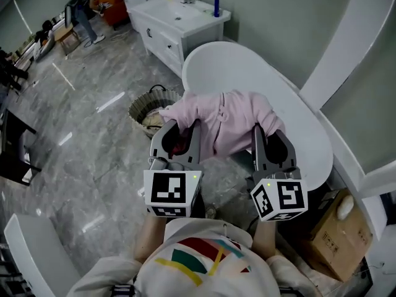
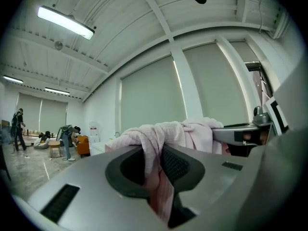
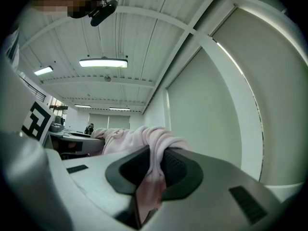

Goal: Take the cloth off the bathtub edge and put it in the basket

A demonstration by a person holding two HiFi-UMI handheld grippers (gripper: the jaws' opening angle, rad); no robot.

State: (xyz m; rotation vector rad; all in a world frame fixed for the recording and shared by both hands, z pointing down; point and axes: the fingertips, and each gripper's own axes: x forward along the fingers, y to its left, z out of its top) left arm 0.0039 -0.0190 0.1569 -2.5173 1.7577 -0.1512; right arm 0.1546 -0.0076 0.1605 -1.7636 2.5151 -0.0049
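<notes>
Left gripper (image 1: 182, 132), right gripper (image 1: 270, 138) pinch cloth (image 1: 230, 117) near basket (image 1: 141, 102).

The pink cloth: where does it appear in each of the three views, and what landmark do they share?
Head view: pink cloth centre, stretched between left tongs and right tongs.
Left gripper view: lower centre, pinched in the left tongs.
Right gripper view: lower centre, pinched in the right tongs.
Shared landmark: the left tongs, also at the right gripper view's left.
</notes>
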